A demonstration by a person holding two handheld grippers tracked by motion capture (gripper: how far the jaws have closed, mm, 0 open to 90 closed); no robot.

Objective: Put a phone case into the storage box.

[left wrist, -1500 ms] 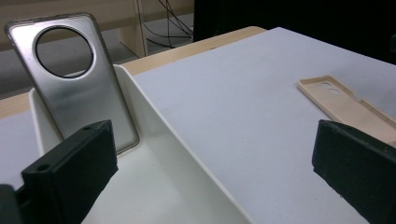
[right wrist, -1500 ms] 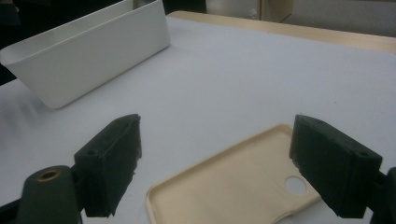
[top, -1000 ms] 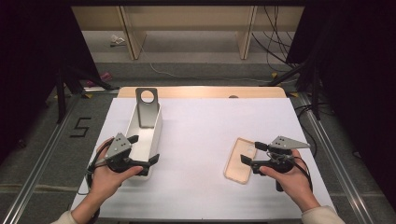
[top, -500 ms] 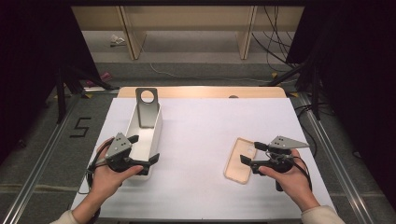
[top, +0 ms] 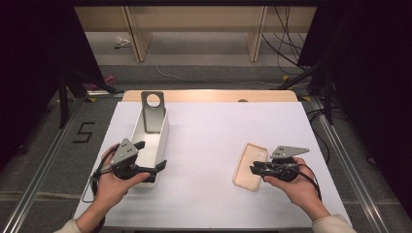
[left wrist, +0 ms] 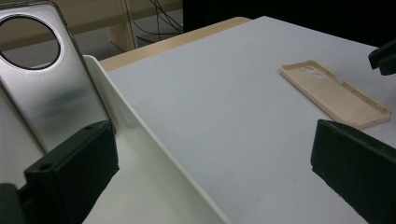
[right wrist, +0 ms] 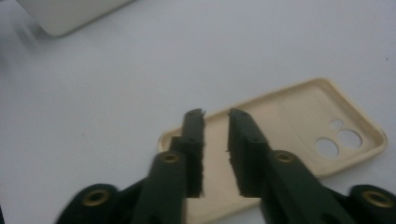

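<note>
— Is anything written anywhere in the scene?
— One mark: a black "5" (top: 85,131) on the grey floor, just off the left edge of the surface (top: 214,126).
— Any on the things lying on the surface?
— None that can be read.

White-topped table (top: 214,145) — a white tray (top: 158,141) left, a beige phone case (top: 245,170) right.
</note>
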